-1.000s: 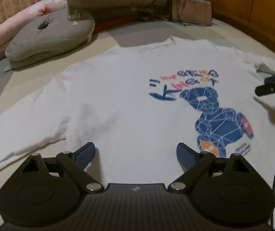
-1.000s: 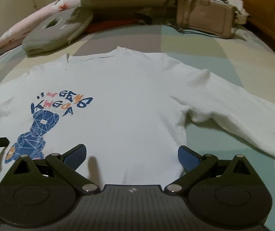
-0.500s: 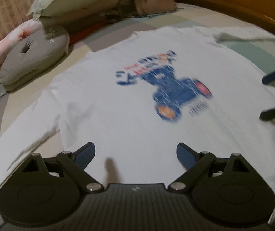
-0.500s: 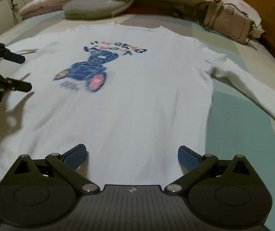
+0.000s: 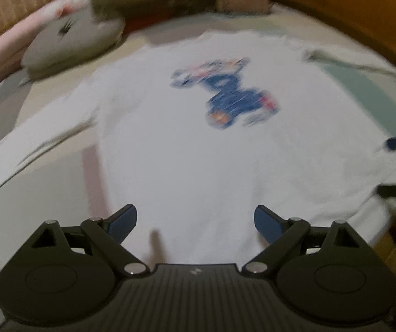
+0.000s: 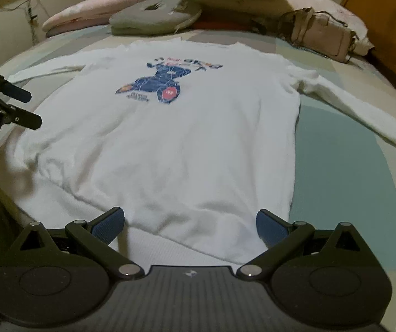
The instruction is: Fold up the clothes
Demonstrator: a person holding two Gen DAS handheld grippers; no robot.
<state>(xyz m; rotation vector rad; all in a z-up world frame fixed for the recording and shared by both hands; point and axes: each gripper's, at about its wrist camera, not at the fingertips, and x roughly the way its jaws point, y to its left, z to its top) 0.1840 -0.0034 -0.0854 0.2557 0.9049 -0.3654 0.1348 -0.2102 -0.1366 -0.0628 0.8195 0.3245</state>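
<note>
With the white sweatshirt (image 6: 170, 144) lying flat, print up, on the bed (image 6: 336, 188), we hold both hand-held grippers, left (image 5: 195, 220) and right (image 6: 189, 221), spread at its 6 o'clock hem, aiming to pinch both corners evenly.

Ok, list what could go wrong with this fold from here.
1. Both tongs, left and right, are open at the hem of the white sweatshirt; a shallow pinch may catch only the top layer.
2. The sleeve lies spread out to the side and may trail if the hem is lifted first.
3. The handbag and grey cushion crowd the collar end.
</note>
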